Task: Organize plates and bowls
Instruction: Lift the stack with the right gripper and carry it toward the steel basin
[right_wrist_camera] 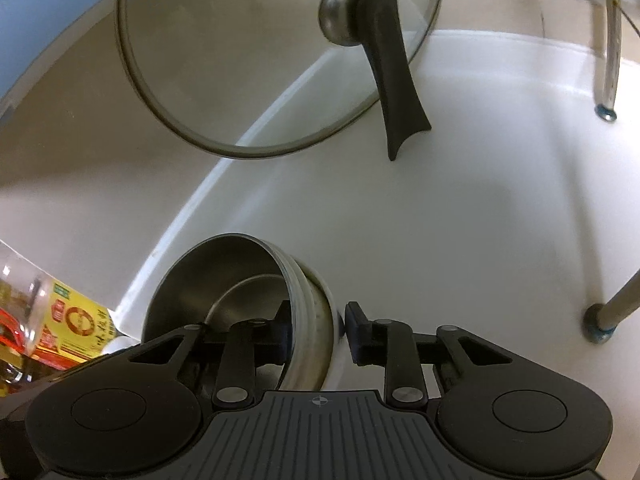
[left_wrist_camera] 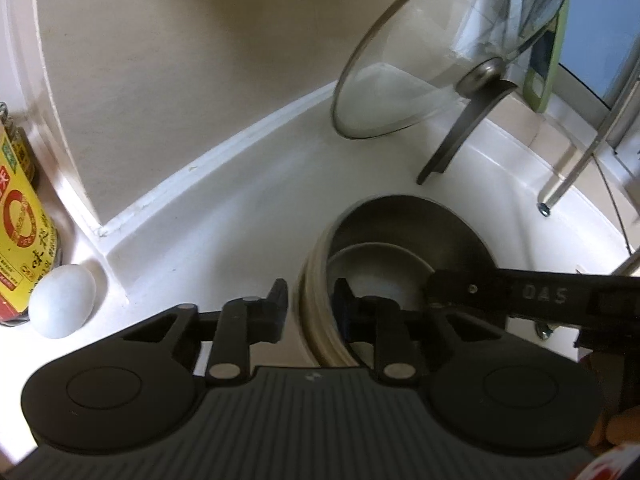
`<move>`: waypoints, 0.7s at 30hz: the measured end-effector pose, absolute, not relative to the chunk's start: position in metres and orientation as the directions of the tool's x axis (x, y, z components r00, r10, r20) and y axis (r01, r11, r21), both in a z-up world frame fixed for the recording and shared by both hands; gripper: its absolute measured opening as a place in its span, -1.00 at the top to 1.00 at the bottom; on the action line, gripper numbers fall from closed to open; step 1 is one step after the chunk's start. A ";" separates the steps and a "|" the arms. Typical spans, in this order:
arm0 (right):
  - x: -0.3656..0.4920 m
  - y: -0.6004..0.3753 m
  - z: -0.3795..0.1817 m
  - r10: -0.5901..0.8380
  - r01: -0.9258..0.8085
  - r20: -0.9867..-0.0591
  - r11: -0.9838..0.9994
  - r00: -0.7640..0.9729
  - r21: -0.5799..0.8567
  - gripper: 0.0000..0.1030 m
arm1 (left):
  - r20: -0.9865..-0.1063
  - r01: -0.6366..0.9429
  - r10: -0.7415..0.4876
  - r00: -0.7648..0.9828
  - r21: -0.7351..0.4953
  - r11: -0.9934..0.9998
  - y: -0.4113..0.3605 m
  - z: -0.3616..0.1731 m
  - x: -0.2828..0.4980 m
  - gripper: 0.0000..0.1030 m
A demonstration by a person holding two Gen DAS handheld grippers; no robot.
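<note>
- Starting at the far left, a yellow-labelled bottle (left_wrist_camera: 24, 236) and a white egg (left_wrist_camera: 62, 306) sit by the wall corner, well clear of the work.
- The left gripper (left_wrist_camera: 312, 304) straddles the near-left rim of the nested bowls (left_wrist_camera: 400, 220), one finger inside and one outside. I cannot tell whether the pads actually press.
- The bowls sit over the white counter (left_wrist_camera: 240, 220), in front of the propped glass lid (left_wrist_camera: 420, 60). They look stiff and light, with steel liners in pale shells, so they are probably slick and apt to slide apart. The rim is the sensible hold.
- The right gripper (right_wrist_camera: 319, 314) brackets the opposite rim, and its contact is likewise unclear.
</note>
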State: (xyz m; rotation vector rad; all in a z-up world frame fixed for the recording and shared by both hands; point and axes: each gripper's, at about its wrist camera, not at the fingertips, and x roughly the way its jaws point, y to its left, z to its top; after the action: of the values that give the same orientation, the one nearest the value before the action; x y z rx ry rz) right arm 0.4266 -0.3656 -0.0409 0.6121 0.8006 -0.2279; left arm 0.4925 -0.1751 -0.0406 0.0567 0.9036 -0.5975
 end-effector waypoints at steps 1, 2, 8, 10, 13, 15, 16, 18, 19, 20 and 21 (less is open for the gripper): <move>0.427 -0.364 -0.041 0.028 0.413 -0.730 0.809 0.683 0.418 0.49 | -0.750 0.514 -0.461 0.474 -0.189 0.837 -0.175 -0.040 0.491 0.60; 0.427 -0.363 -0.041 0.023 0.414 -0.729 0.811 0.684 0.414 0.49 | -0.748 0.515 -0.459 0.479 -0.184 0.837 -0.174 -0.040 0.489 0.60; 0.427 -0.353 -0.041 0.058 0.382 -0.734 0.825 0.677 0.417 0.50 | -0.748 0.475 -0.439 0.498 -0.188 0.860 -0.156 -0.041 0.477 0.59; 0.428 -0.345 -0.041 0.081 0.354 -0.737 0.838 0.671 0.415 0.50 | -0.748 0.445 -0.424 0.511 -0.192 0.875 -0.144 -0.041 0.471 0.59; 0.429 -0.329 -0.042 0.127 0.295 -0.737 0.861 0.664 0.415 0.50 | -0.750 0.384 -0.388 0.535 -0.194 0.903 -0.122 -0.041 0.460 0.59; 0.431 -0.316 -0.043 0.164 0.253 -0.738 0.873 0.655 0.418 0.49 | -0.755 0.337 -0.354 0.552 -0.187 0.923 -0.107 -0.040 0.451 0.58; 0.432 -0.309 -0.044 0.185 0.228 -0.737 0.878 0.649 0.421 0.50 | -0.756 0.313 -0.339 0.560 -0.186 0.931 -0.100 -0.039 0.448 0.58; 0.434 -0.294 -0.044 0.222 0.178 -0.739 0.890 0.636 0.420 0.50 | -0.758 0.259 -0.308 0.574 -0.189 0.947 -0.085 -0.039 0.440 0.58; 0.434 -0.286 -0.045 0.238 0.154 -0.740 0.895 0.629 0.419 0.50 | -0.760 0.231 -0.292 0.581 -0.189 0.954 -0.076 -0.039 0.435 0.58; 0.434 -0.279 -0.045 0.254 0.129 -0.741 0.900 0.622 0.417 0.50 | -0.761 0.207 -0.276 0.587 -0.188 0.960 -0.067 -0.038 0.430 0.58; 0.434 -0.270 -0.046 0.273 0.103 -0.741 0.903 0.614 0.417 0.50 | -0.762 0.181 -0.257 0.594 -0.184 0.966 -0.059 -0.038 0.424 0.58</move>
State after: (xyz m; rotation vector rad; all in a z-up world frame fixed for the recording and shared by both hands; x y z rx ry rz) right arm 0.4343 -0.2702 -0.0461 0.4492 0.9128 0.1017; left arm 0.4242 -0.0592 -0.0382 -0.0904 0.8992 -0.2548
